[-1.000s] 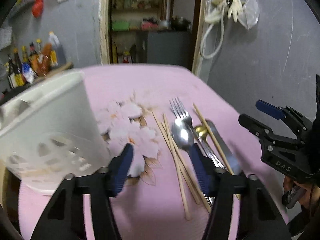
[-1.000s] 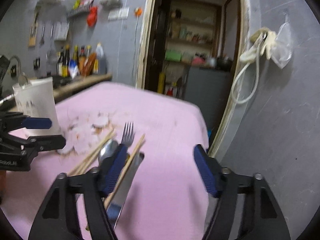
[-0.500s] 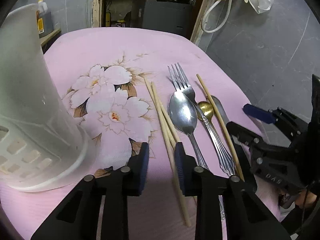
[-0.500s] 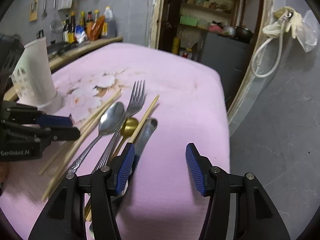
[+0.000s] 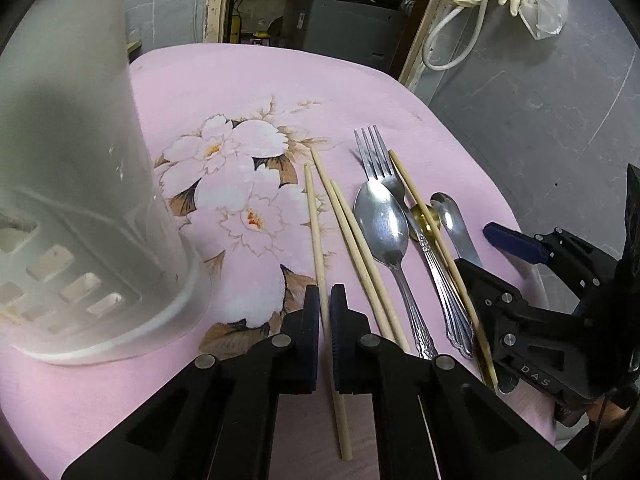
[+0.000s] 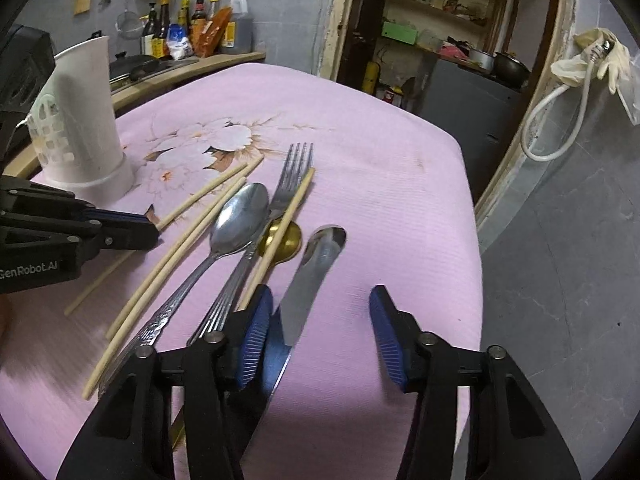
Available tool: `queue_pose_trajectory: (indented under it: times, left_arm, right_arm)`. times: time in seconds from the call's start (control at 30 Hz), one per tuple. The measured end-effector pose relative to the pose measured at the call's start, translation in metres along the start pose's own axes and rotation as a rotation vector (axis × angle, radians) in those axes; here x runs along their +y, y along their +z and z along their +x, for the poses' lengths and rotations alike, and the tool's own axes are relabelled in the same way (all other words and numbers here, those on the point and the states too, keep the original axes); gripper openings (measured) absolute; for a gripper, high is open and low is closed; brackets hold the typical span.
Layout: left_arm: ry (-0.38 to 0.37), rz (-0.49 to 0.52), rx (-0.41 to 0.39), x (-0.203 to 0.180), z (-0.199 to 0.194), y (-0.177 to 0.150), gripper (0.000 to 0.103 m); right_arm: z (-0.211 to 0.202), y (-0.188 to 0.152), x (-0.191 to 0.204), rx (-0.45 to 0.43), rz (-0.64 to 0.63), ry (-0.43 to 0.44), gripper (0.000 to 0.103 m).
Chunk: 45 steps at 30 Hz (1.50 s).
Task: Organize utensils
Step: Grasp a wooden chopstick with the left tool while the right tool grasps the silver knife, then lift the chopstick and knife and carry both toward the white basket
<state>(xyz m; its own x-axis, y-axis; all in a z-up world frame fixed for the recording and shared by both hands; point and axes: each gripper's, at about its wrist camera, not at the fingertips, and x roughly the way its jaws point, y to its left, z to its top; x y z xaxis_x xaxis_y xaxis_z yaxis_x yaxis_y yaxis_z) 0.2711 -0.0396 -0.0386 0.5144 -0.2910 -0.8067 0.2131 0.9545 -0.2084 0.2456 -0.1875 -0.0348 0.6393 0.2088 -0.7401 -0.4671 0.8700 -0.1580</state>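
Note:
Utensils lie in a row on the pink cloth: several wooden chopsticks [image 5: 360,248], a steel spoon [image 5: 382,224], a fork [image 5: 376,156], a gold spoon [image 5: 426,216] and a butter knife [image 6: 308,276]. My left gripper [image 5: 325,312] is shut on the leftmost chopstick [image 5: 314,220], low on the cloth; it also shows in the right wrist view [image 6: 152,232]. My right gripper [image 6: 320,320] is open, its jaws either side of the knife's blade. It also shows in the left wrist view [image 5: 492,252]. A white slotted utensil holder [image 5: 80,200] stands at the left.
The pink flowered cloth [image 5: 248,92] covers a small table whose right edge drops off beside a grey wall [image 6: 560,260]. Bottles [image 6: 192,28] stand on a counter behind the holder. An open doorway with shelves [image 6: 432,8] lies beyond the table.
My left gripper has dropped to the cloth and closed from wide open onto the leftmost chopstick. My right gripper has lowered over the knife and stays open.

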Motion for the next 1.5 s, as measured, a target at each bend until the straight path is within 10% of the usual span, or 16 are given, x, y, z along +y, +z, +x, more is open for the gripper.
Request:
queue_pose_trajectory:
  times: [0.1,0.33,0.97,1.3,1.5]
  left_arm:
    - [-0.004,-0.032,-0.002,0.002,-0.006,-0.005,0.003]
    - [-0.018,-0.046,0.021,0.004,-0.027,-0.025,0.003]
    - [0.003,0.07,0.124,-0.006,0.006,0.011,0.005]
    - [-0.067,0.073,0.022,-0.011,-0.011,-0.009,0.002]
    - [-0.123,0.073,-0.092,-0.014,-0.04,-0.024,0.002]
  right_arm:
    - [-0.006,-0.003,-0.001,-0.009,-0.021,-0.007,0.018]
    - [-0.022,-0.018,-0.006,0.005,-0.022,0.014,0.015]
    - [0.014,0.013,-0.011,0.077,0.014,0.078,0.046]
    - [0.003,0.011,-0.012,0.074,-0.005,0.084,0.016]
    - [-0.004,0.005,-0.007,0.018,-0.02,0.058,0.015]
